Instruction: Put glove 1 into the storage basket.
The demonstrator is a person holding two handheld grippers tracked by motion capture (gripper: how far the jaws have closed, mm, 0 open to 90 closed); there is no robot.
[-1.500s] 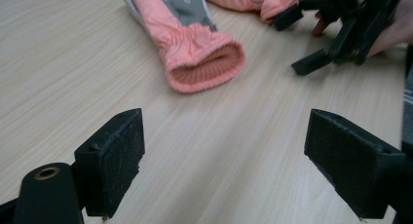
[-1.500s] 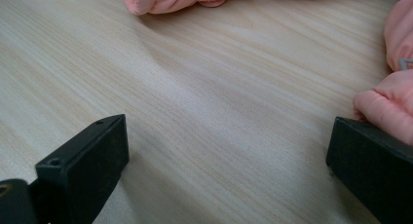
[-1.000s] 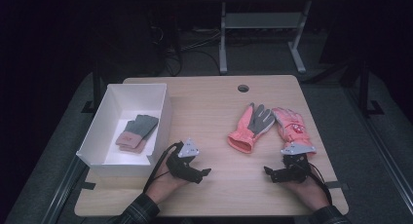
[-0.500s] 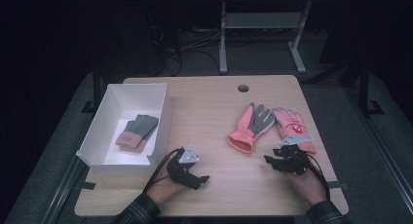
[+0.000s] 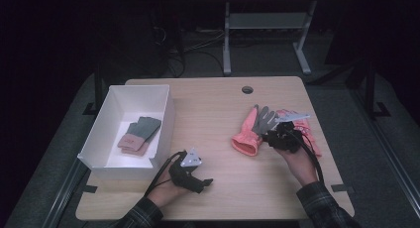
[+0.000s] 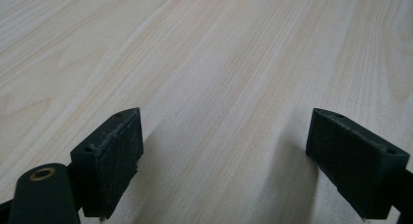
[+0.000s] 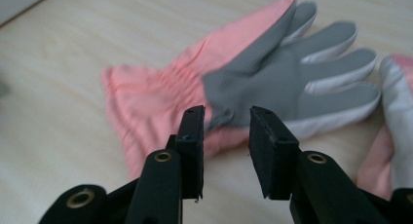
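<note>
Wooden table (image 5: 213, 104): left gripper (image 6: 224, 160) resting wide open on bare wood; right gripper (image 7: 226, 136), jaws just narrowed and empty, hovering near the pink-and-grey glove (image 7: 272, 83).

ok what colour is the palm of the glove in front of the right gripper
Grey, on a salmon-pink fabric glove with white finger edges; clearest in the right gripper view.
</note>
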